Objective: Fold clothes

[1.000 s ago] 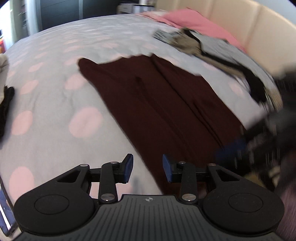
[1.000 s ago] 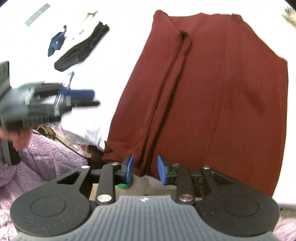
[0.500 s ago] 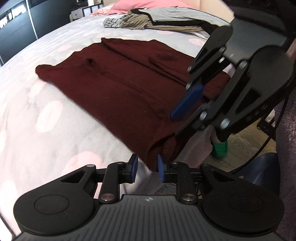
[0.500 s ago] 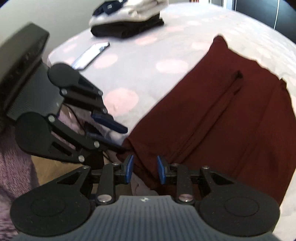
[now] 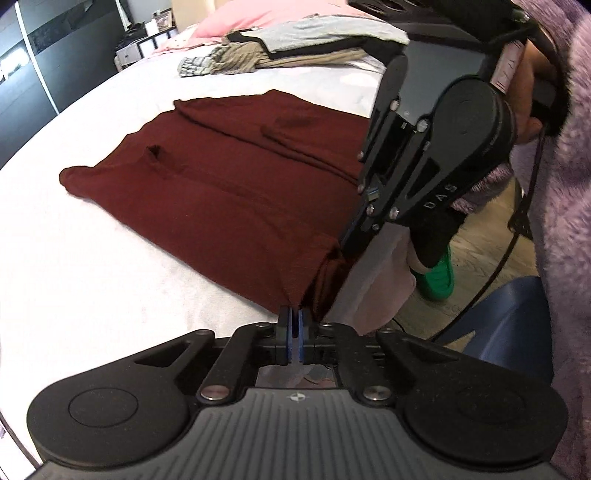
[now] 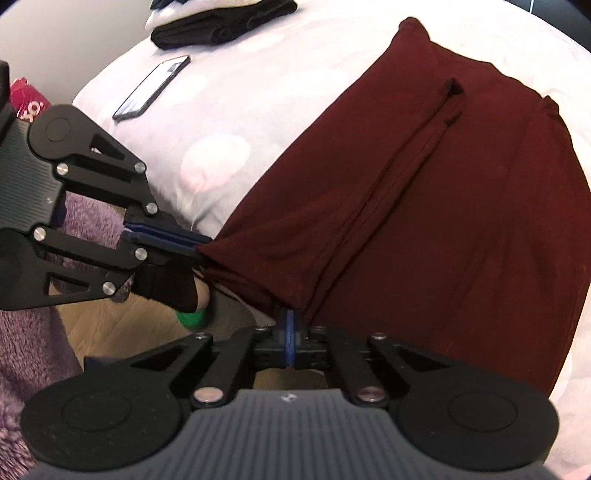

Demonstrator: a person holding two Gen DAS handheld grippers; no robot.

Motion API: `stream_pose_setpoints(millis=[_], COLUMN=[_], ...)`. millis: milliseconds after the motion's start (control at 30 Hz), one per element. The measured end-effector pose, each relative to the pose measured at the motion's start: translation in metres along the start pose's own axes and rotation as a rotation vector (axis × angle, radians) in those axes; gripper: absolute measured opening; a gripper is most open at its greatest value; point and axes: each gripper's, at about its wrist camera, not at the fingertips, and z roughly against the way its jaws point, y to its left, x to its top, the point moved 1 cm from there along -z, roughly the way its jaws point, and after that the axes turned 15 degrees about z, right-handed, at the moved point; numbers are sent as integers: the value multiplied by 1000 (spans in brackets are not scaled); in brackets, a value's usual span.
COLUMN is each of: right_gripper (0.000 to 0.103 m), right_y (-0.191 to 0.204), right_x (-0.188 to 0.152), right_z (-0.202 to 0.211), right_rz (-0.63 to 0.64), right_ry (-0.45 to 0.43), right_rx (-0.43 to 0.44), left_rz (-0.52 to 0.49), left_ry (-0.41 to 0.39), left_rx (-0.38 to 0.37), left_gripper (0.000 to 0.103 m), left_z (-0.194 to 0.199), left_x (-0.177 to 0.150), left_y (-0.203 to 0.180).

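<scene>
Since a second ago both pairs of fingers, then apart and hovering, have come down to the near hem of the dark red garment (image 5: 229,192) and closed. The left gripper (image 5: 294,325) is fully closed, pinching the hem's corner just ahead of its fingertips; the right gripper (image 6: 290,325) is likewise closed on the hem, further along the same edge. The garment lies flat on the bed (image 5: 74,258), stretching away from both sets of fingers, sleeves folded inward — its near edge hangs slightly over the mattress side.

Risk, as a judgement: each pinch looks shallow and may hold only the top layer, so lifting could pull the layers apart or let the cloth slip free. Uneven lifting would skew the fold.

Well beyond the fingers sit a pile of unfolded clothes (image 5: 295,48), a phone (image 6: 151,86) and a folded stack (image 6: 221,22).
</scene>
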Motion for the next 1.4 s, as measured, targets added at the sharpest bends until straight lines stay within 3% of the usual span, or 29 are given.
stream_pose_setpoints(millis=[200, 267, 300, 500, 600, 633, 667, 733, 867, 1100, 1267, 1400], right_gripper=[10, 24, 25, 25, 24, 20, 8, 0, 0, 7, 10, 22], right_y=[3, 0, -2, -19, -21, -21, -20, -20, -21, -28, -49, -68], right_x=[0, -1, -3, -3, -3, -3, -3, -5, -11, -18, -35, -58], right_z=[14, 16, 16, 14, 6, 3, 2, 6, -1, 13, 46, 69], right_rz=[18, -6, -29, -155, -186, -183, -177, -184, -203, -242, -361, -474], right_ry=[-45, -64, -76, -139, -115, -98, -88, -80, -42, -56, -146, -195], right_rx=[-56, -59, -50, -2, 22, 9, -1, 9, 23, -12, -86, -181], left_rz=[-24, -17, -22, -44, -44, -39, -33, -11, 16, -40, 12, 113], left_ry=[-10, -18, -16, 17, 26, 23, 16, -12, -37, 72, -22, -66], left_rx=[-6, -8, -4, 5, 24, 23, 19, 11, 21, 22, -29, -48], left_gripper=[0, 0, 0, 0, 0, 0, 0, 0, 0, 0, 1, 1], left_z=[5, 8, 7, 2, 0, 1, 3, 9, 8, -12, 14, 19], left_x=[-1, -1, -1, -3, -5, -5, -4, -1, 6, 4, 20, 43], left_y=[-7, -7, -7, -11, -11, -10, -9, -6, 0, -8, -9, -2])
